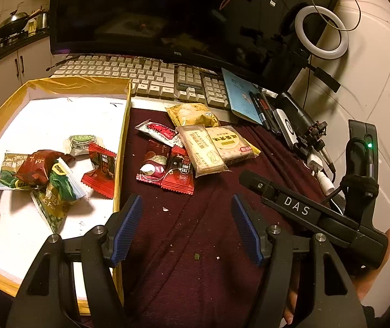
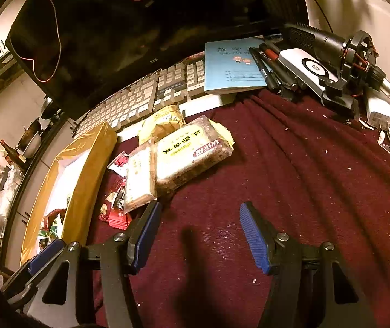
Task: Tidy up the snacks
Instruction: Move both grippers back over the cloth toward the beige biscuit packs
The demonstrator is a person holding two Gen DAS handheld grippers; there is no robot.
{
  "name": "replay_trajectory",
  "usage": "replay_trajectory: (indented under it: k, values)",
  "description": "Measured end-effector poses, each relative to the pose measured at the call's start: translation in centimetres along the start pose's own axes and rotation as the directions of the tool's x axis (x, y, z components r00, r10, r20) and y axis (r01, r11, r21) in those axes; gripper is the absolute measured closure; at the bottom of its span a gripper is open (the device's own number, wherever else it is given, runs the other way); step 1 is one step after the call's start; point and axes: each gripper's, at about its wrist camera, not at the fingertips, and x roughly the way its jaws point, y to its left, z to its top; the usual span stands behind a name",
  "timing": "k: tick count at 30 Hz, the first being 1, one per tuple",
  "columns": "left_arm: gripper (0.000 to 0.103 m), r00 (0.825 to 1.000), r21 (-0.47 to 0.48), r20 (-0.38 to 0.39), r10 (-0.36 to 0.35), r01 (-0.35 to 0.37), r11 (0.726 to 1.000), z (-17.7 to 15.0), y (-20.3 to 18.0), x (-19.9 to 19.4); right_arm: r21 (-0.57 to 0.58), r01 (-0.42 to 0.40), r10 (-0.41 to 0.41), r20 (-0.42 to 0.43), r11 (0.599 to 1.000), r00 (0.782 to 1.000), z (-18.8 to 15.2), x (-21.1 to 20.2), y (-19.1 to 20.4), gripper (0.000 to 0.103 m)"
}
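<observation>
My left fingers (image 1: 186, 229) are spread wide with nothing between the blue pads, hovering over the maroon cloth (image 1: 195, 259) that covers the desk, just beside the near right wall of the yellow-rimmed box (image 1: 122, 142). My right fingers (image 2: 200, 235) are likewise released and empty, above the same cloth, with crumbs scattered on it beneath them.

Ahead of my left fingers, a loose pile of snacks lies on the cloth: two red packets (image 1: 178, 176) side by side nearest me, a long pale biscuit bar (image 1: 203, 149) overlapping a square cracker pack with a yellow round label (image 1: 229, 143), a small red-and-white sachet (image 1: 158, 131) to their left, and a yellow bun packet (image 1: 192, 114) furthest back, close to the keyboard (image 1: 140, 75).

Inside the box, on its white floor, sit several more snacks: green pea packets (image 1: 60, 186), a dark red wrapper (image 1: 39, 168), a red packet (image 1: 100, 169) leaning by the right wall, and a pale green one (image 1: 81, 143) behind.

Beyond the keyboard stands a dark monitor (image 1: 153, 13). To the right lie a blue notebook (image 2: 231, 65), some pens (image 2: 270, 68) and a ring light (image 1: 321, 32).
</observation>
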Motion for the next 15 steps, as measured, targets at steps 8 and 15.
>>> replay_trajectory:
  k: [8, 15]
  values:
    - [0.037, 1.0, -0.003, 0.001, 0.004, -0.004, 1.0, 0.0, 0.0, 0.0, -0.001, -0.007, 0.007, 0.008, 1.0, 1.0, -0.1, -0.2, 0.0, 0.041]
    - [0.037, 0.999, -0.041, 0.017, -0.045, 0.046, 0.998, 0.1, 1.1, -0.8, -0.009, -0.027, 0.028, 0.013, 1.0, 1.0, -0.2, -0.3, 0.1, 0.04]
